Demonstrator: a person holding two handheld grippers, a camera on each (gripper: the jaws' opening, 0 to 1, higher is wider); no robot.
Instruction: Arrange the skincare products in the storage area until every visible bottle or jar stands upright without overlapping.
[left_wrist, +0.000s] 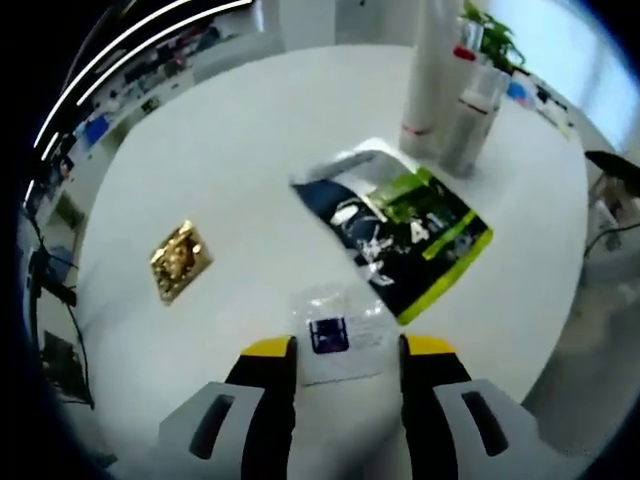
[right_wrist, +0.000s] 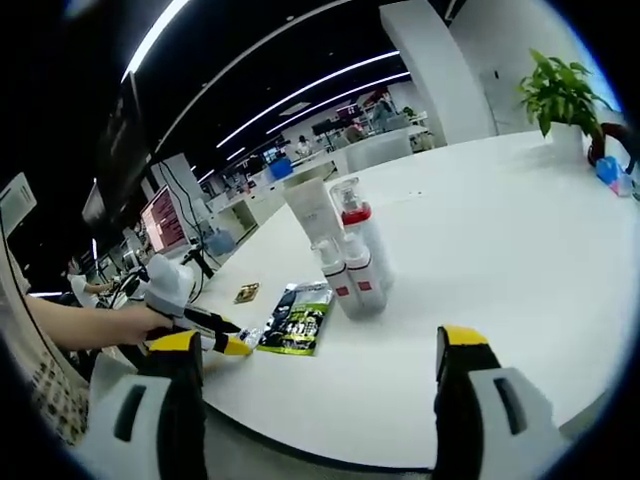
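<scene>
1. Left gripper view: the left gripper (left_wrist: 346, 352) hangs over the white bench (left_wrist: 230, 160) with its fingers (left_wrist: 268, 360) apart. Between their yellow tips lies a small clear sachet (left_wrist: 338, 334) with a dark label, flat on the bench; whether the tips touch it I cannot tell.
   - It looks thin, light and limp, so a pinch at one edge would likely suit it better than a squeeze across the middle.
   - Just beyond it lies a dark-and-green flat packet (left_wrist: 400, 235), also flat and probably slippery film. A gold foil packet (left_wrist: 180, 259) lies well apart from both.
   - At the far side stands a tight cluster of white bottles (left_wrist: 440, 95), upright and touching.

2. Right gripper view: the right gripper (right_wrist: 315, 390) is held off the bench edge, fingers wide apart and holding nothing.
   - The bottles (right_wrist: 350, 250) stand upright mid-bench: a tall tube, a red-collared pump bottle and smaller ones in front.
   - They look like rigid, smooth plastic, tall and probably tippy; gripping low on the body, below the pump, seems safest.
   - The person's hand (right_wrist: 125, 325) holds the left gripper beside the green packet (right_wrist: 297, 318).
</scene>
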